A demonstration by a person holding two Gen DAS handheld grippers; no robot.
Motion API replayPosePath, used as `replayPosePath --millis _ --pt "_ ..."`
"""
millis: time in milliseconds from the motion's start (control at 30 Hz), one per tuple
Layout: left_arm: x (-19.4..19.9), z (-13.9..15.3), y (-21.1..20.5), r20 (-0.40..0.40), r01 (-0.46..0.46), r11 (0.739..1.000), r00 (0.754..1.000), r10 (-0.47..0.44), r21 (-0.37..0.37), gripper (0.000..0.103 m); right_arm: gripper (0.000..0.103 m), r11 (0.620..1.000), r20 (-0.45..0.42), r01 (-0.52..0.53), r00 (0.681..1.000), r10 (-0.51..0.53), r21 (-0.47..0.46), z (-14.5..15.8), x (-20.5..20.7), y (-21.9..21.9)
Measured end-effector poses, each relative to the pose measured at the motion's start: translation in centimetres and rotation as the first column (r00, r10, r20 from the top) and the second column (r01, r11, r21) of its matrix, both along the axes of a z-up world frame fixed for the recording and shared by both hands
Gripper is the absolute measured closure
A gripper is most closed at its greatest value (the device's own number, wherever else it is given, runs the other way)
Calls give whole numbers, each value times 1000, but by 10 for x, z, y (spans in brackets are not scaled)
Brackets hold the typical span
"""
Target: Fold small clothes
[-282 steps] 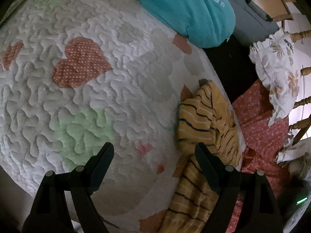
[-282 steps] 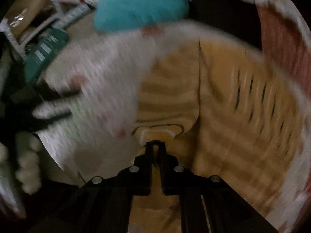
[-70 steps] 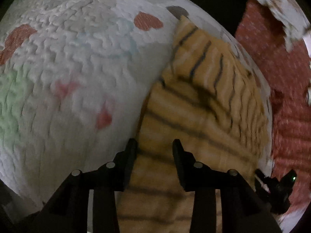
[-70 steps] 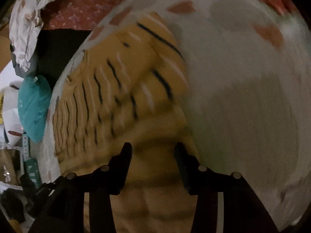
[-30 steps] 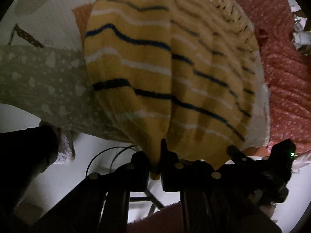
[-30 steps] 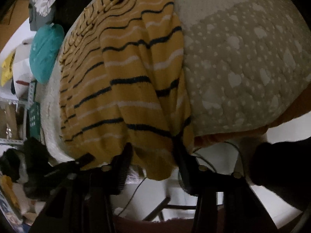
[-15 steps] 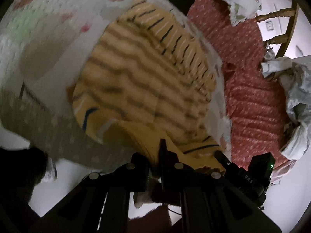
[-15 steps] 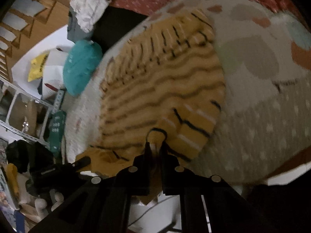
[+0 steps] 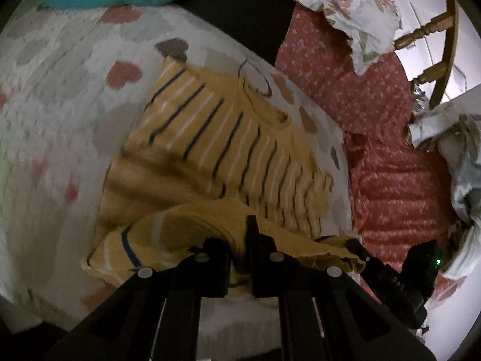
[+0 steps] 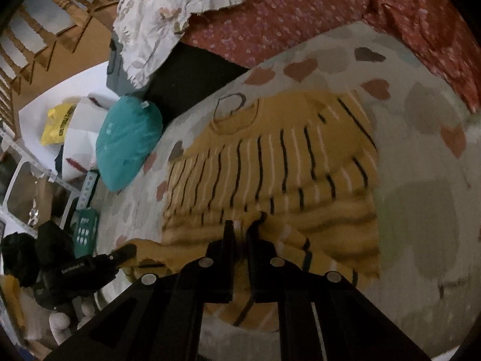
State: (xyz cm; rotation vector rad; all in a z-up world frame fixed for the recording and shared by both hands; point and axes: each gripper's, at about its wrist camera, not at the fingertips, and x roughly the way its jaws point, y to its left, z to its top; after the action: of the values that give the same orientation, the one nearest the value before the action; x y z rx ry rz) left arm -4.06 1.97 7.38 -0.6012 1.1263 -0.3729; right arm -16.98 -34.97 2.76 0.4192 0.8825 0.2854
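A small yellow sweater [image 9: 216, 138] with dark and white stripes lies on a white quilt [image 9: 60, 96] printed with hearts, neck end away from me. My left gripper [image 9: 240, 234] is shut on its near hem, which is lifted and curled over toward the neck. In the right wrist view the same sweater [image 10: 270, 162] spreads across the quilt [image 10: 421, 210], and my right gripper [image 10: 240, 228] is shut on the other side of that raised hem. Each gripper shows in the other's view: the right gripper [image 9: 390, 276] at lower right, the left gripper [image 10: 78, 270] at lower left.
A teal cushion [image 10: 129, 144] and a flowered pillow [image 10: 168, 12] lie at the far end of the bed. Red flowered bedding [image 9: 375, 138] borders the quilt. A wooden chair [image 9: 433, 45], shelves and a yellow bag [image 10: 58, 123] stand beyond the bed.
Both grippers have risen and moved over the bed, carrying the sweater's hem up and toward its neck. One second ago the right jaws stood apart around the hem; they now pinch it.
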Motion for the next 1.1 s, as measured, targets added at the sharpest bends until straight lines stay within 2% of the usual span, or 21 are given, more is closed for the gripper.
replayPosePath --millis 133,267,367,467,533,567,633,700,767,833,900,1000,1067,1100 --pt "51 -6 -10 9 -9 1000 1000 9 2 95 95 999 -1 16 1000 -17 -42 -7 51 4" --pt "96 -26 -18 9 -13 1000 1000 13 8 94 95 995 2 51 999 -51 -80 -22 92 -4" --pt "119 -43 -21 -8 -22 1000 1000 22 0 93 92 994 1 102 995 -102 -51 -36 117 -18" --pt "135 -55 -16 -54 -64 997 997 62 -51 88 76 984 23 175 984 -174 -33 -32 130 -32" --pt "140 -52 -11 -45 -79 995 996 76 -55 78 53 979 65 193 980 -189 -72 -24 129 -36" --pt "140 -47 -7 -30 -93 995 995 91 -41 75 50 976 81 203 977 -196 -85 -21 128 -39" --pt "139 -36 4 9 -130 991 991 130 -9 64 50 980 88 187 980 -180 -71 -16 125 -42" --pt "134 -27 15 31 -170 985 985 170 1 61 50 992 72 112 991 -108 -54 -17 123 -34" --pt "129 -24 23 33 -183 983 983 183 -2 61 50 996 48 9 999 -5 -90 -22 122 -17" --pt "122 -25 24 27 -168 986 985 168 17 61 50 980 18 -98 995 103 -173 -31 120 8" --pt "115 -28 20 23 -130 989 991 129 63 61 50 940 15 -168 983 181 -297 -41 115 33" --pt "104 -38 3 12 -39 988 999 37 150 61 50 865 23 -192 973 229 -463 -52 113 58" --pt "99 -46 -12 3 28 979 1000 -29 202 61 54 826 18 -200 969 247 -526 -58 116 65" --pt "98 -49 -19 4 55 970 998 -58 237 61 75 801 -4 -212 967 253 -560 -62 119 69"
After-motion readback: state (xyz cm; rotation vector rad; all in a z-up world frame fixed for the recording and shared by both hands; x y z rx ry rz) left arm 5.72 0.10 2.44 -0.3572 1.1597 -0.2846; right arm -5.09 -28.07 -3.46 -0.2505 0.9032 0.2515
